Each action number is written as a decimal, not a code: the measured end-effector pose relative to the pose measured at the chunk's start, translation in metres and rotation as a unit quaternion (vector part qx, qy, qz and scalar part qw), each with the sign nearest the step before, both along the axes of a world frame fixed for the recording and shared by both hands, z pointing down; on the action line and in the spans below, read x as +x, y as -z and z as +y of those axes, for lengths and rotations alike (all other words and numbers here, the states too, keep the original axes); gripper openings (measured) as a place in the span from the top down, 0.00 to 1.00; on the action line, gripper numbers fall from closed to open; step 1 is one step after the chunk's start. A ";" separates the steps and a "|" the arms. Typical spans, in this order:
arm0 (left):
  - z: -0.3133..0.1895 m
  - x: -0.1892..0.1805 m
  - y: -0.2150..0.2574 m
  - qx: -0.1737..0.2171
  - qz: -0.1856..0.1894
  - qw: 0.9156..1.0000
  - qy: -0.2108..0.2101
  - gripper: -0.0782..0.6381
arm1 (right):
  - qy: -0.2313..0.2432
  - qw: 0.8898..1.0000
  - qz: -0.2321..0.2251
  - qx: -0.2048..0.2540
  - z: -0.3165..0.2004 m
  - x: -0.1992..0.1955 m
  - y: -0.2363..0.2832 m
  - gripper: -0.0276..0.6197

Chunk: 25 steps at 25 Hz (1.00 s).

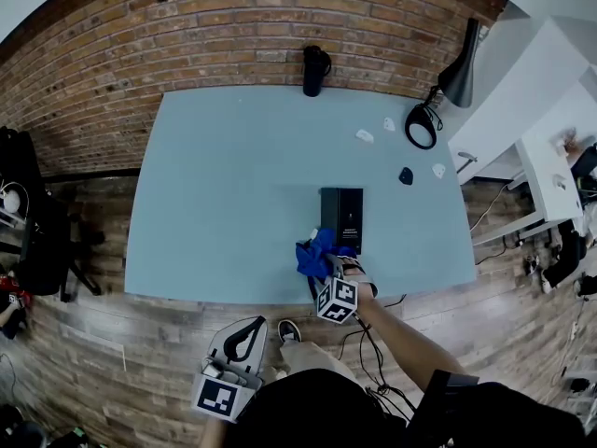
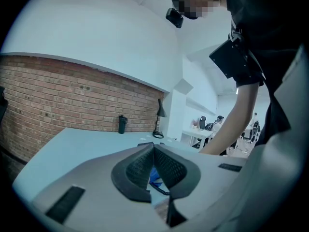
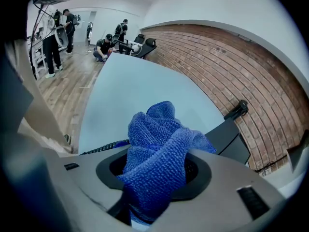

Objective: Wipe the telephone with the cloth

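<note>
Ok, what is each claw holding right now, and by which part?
The right claw pinches the blue cloth by a bunched fold; the left claw is shut, empty.

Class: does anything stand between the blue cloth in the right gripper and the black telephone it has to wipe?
Nothing visible does. The crumpled blue terry cloth, clamped in the right gripper, sits at the near end of the flat black telephone on the pale blue table.
</note>
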<state>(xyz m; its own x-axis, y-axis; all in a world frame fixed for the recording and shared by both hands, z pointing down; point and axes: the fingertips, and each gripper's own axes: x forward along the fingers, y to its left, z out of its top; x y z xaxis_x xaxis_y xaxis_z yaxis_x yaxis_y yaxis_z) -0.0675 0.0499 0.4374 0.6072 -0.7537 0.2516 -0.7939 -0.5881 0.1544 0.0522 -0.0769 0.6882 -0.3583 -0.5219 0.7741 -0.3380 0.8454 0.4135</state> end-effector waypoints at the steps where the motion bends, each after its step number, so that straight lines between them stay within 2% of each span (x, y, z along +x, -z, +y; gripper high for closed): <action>1: 0.000 0.001 0.000 -0.001 0.000 1.000 0.000 0.89 | -0.003 1.000 -0.004 -0.003 0.002 0.000 -0.001 0.65; 3: 0.001 0.002 -0.001 -0.004 0.000 1.000 0.000 0.89 | -0.010 1.000 -0.012 -0.024 0.002 -0.001 -0.002 0.65; 5: 0.003 0.001 -0.001 -0.003 0.002 1.000 0.000 0.89 | -0.007 0.996 -0.022 -0.087 0.007 -0.003 -0.001 0.64; 7: 0.004 0.000 0.001 0.001 0.005 1.000 -0.002 0.89 | 0.013 0.985 -0.034 -0.169 0.016 -0.008 0.006 0.64; 9: 0.005 -0.002 0.002 0.002 0.006 1.000 -0.002 0.89 | 0.050 0.976 -0.035 -0.207 0.018 -0.012 0.025 0.64; 11: 0.005 -0.005 0.002 0.000 0.004 1.000 0.004 0.89 | 0.090 0.979 -0.020 -0.183 0.002 -0.013 0.050 0.64; 14: 0.003 -0.008 0.001 0.003 0.002 1.000 0.010 0.89 | 0.114 0.990 0.003 -0.088 -0.049 -0.011 0.095 0.64; 17: 0.001 -0.007 0.001 0.004 0.002 1.000 0.011 0.89 | 0.092 0.996 0.002 0.001 -0.109 -0.003 0.135 0.64; 20: 0.001 -0.005 -0.002 -0.002 0.000 1.000 0.012 0.89 | 0.063 0.995 0.019 0.074 -0.158 0.013 0.154 0.64; 22: 0.000 -0.005 -0.002 -0.006 0.001 1.000 0.014 0.89 | 0.051 0.993 0.035 0.097 -0.176 0.024 0.151 0.64; 25: -0.002 -0.006 -0.002 -0.009 0.001 1.000 0.015 0.89 | 0.047 0.994 0.049 0.088 -0.182 0.033 0.129 0.64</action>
<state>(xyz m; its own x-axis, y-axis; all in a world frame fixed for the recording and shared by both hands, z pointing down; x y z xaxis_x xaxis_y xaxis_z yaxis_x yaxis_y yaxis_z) -0.0737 0.0484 0.4390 0.5850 -0.7669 0.2639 -0.8108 -0.5614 0.1660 0.0849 -0.2585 0.5590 -0.3395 -0.6196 0.7076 -0.2127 0.7834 0.5839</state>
